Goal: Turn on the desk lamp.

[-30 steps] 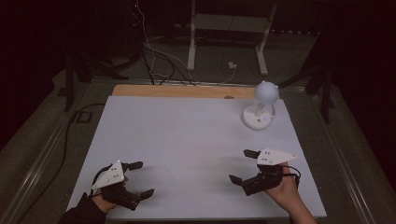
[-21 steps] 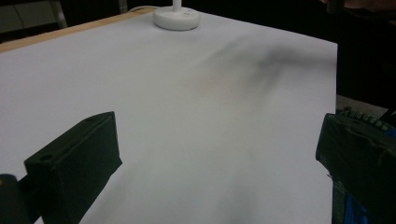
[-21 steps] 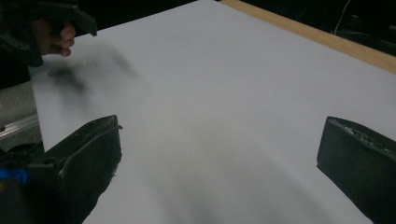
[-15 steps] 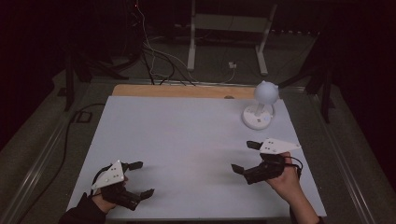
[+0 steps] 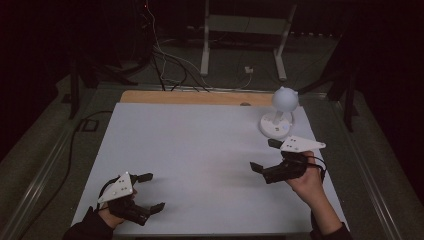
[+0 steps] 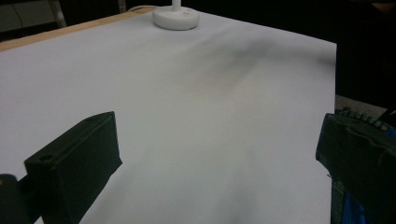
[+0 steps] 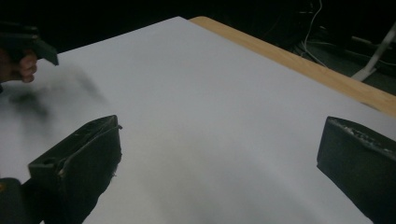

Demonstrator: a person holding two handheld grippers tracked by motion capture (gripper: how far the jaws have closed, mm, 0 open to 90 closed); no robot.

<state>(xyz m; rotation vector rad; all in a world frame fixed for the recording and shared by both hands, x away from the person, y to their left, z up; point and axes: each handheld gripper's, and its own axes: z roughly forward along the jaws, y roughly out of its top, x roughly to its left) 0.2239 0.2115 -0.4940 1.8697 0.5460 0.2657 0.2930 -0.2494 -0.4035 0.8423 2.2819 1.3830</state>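
Nearest the front edge of the bench (image 5: pixel 200 150), well away from the lamp (image 5: pixel 281 112) on the opposite corner: left tool (image 5: pixel 148 191), released, jaws spread wide with nothing between them, gripped by a hand (image 5: pixel 114 212) low over the white top. Seen along its own jaws, only bare white surface between the two black blocks, with the lamp's round base (image 6: pixel 176 17) far off at the top edge. Farther in and much nearer the lamp: right tool (image 5: pixel 265 156), likewise released and empty, jaws wide apart, held by a hand (image 5: pixel 307 180) just short of the lamp's base and not touching it. Between its jaws, again bare white top. Farthest back: white lamp with a round head on a short stem, upright on the bench's far right corner, beside the strip of bare wood (image 5: pixel 190 97) along the back edge.
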